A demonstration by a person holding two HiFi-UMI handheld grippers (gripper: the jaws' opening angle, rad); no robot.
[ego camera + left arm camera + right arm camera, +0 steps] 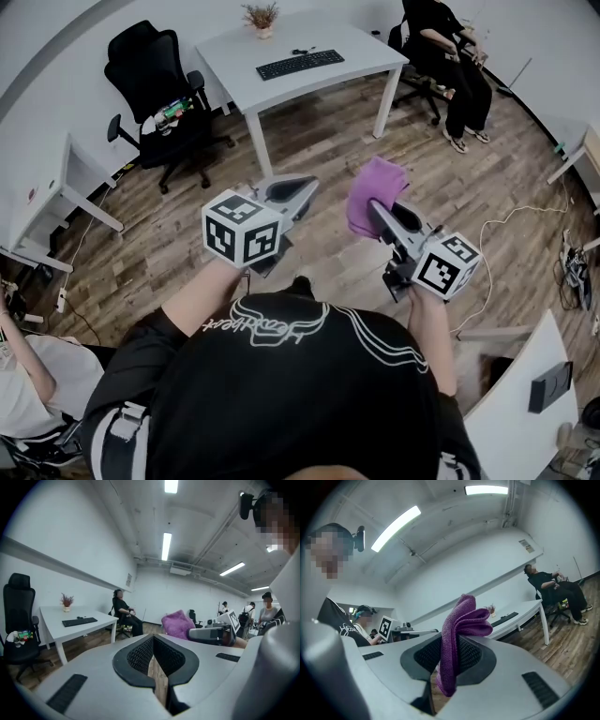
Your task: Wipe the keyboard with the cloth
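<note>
The right gripper (449, 654) is closed tight on the purple cloth (465, 620). The cloth is pinched between the jaws and stands up above them in a folded bunch. The left gripper (153, 641) has its jaws together, with only a thin slit between them, and it holds nothing. Both are held side by side in the air over the wooden floor (309, 141). The keyboard (300, 64) lies on the white desk (234, 47), well apart from the cloth, near a small potted plant (261, 17).
</note>
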